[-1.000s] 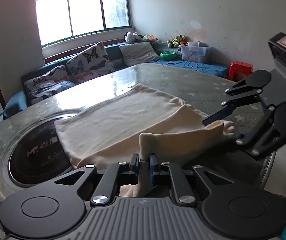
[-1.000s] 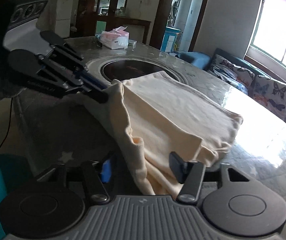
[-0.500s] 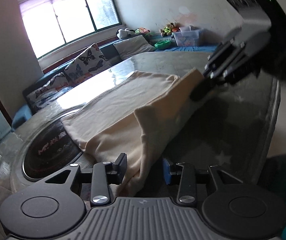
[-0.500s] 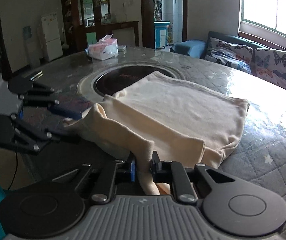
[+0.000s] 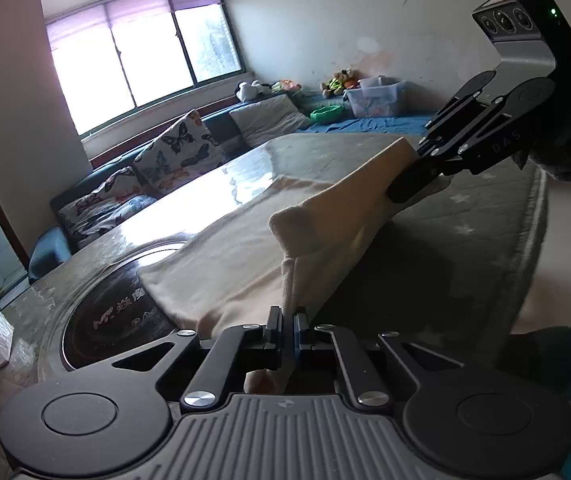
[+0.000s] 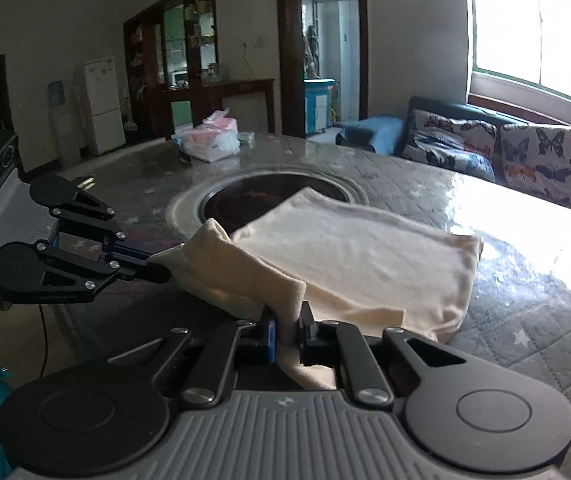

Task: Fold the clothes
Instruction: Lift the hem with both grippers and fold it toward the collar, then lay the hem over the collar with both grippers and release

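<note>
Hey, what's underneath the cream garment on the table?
The cream garment lies on the table, its far corner overlapping the round black inset. Anything else beneath it is hidden.

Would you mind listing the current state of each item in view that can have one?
Cream fabric garment: partly folded on the table, near edge lifted.
Left tool: shut on the garment's edge.
Right tool: shut on the garment's edge.
Pink tissue pack: lying on the table, tissue sticking out.
Round black inset cooktop: partly covered by the garment.

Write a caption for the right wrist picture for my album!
Two claws, right and left, pinch a soft cream-coloured garment over the round grey table.
</note>
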`<control>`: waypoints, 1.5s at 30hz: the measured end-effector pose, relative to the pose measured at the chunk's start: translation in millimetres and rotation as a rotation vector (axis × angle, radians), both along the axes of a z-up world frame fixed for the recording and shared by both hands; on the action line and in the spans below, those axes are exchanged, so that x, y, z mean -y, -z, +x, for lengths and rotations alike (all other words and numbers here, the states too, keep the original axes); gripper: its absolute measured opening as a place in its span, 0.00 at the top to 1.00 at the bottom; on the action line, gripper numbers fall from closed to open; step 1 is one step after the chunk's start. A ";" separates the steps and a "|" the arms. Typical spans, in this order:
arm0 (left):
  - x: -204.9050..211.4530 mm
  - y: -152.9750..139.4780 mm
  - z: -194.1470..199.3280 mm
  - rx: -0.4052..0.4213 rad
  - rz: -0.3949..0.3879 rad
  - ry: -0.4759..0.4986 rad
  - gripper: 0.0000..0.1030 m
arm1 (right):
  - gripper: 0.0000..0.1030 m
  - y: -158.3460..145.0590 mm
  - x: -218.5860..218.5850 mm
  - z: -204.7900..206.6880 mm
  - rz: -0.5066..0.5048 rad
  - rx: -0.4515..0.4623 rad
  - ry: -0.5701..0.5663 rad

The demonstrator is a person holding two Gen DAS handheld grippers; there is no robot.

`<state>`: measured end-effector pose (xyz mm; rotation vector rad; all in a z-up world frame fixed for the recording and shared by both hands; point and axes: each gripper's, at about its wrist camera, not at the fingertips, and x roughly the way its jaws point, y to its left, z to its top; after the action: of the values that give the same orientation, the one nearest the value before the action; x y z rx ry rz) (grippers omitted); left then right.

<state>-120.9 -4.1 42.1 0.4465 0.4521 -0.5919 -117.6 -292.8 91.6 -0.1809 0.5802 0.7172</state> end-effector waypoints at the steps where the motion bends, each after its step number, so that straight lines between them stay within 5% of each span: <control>1: -0.2 -3.4 -5.1 -0.006 -0.003 0.006 0.94 | 0.91 -3.1 1.3 -5.5 -0.001 0.004 -0.007; 8: -9.9 -25.2 -49.8 -0.033 -0.046 0.054 0.94 | 0.91 -26.6 10.6 -51.9 -0.009 0.002 -0.059; 12: -10.1 -27.4 -44.2 -0.027 -0.062 0.041 0.94 | 0.91 -30.7 7.8 -55.9 -0.020 0.000 -0.067; 23: -18.2 -37.3 57.5 0.018 -0.095 -0.058 0.94 | 0.91 -47.4 -4.4 34.8 -0.064 0.017 -0.048; 33: -6.7 0.9 172.9 -0.122 -0.074 -0.303 0.93 | 0.90 -11.6 -31.8 148.0 -0.108 -0.028 0.025; 41: -12.8 22.4 194.9 -0.173 -0.025 -0.409 0.90 | 0.80 29.8 -22.3 174.0 -0.056 -0.083 0.185; 45: -21.2 12.0 187.3 -0.174 -0.084 -0.409 0.90 | 0.79 21.6 -6.0 159.5 -0.024 -0.086 0.199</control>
<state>66.5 17.1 30.1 0.2120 0.6625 -0.2520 41.9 -286.9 70.0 -0.1129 0.6787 0.5272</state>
